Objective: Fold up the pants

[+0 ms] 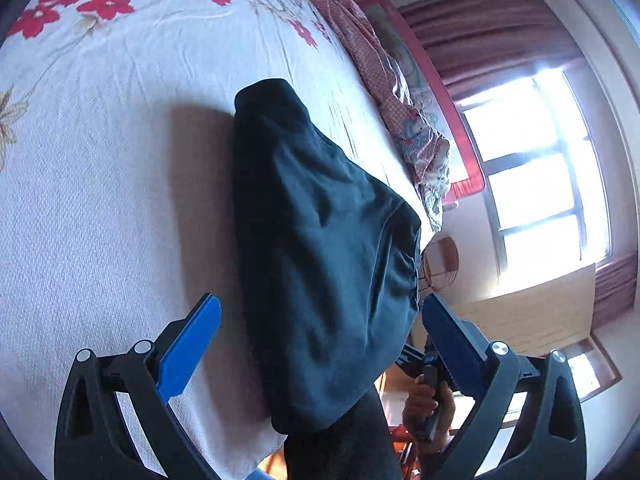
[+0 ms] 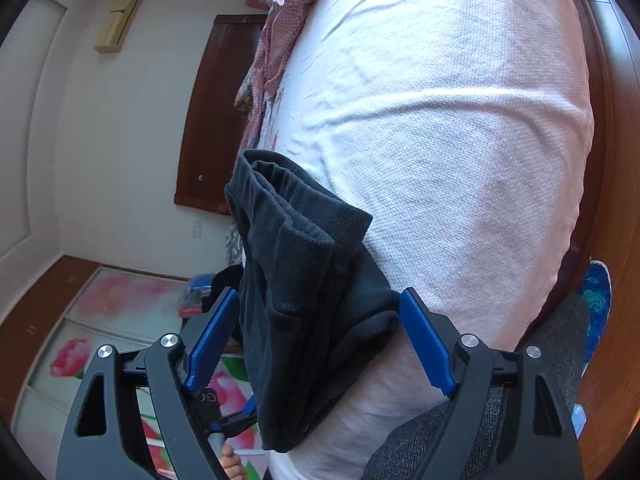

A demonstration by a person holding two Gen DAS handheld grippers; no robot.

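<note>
The dark navy pants lie folded into a thick bundle on the white bedspread, near the bed's edge. In the right wrist view the pants show stacked layers with the ribbed waistband on top. My left gripper is open, its blue fingers on either side of the bundle's near end. My right gripper is open too, its blue fingers straddling the bundle's other end. Neither finger pair presses the cloth. The other gripper and the hand on it show beyond the pants.
The bedspread has red flowers at the far side. A crumpled pink checked blanket lies along the bed's far edge. A bright window, a wooden door and a floral cabinet surround the bed. A grey-clad leg is close by.
</note>
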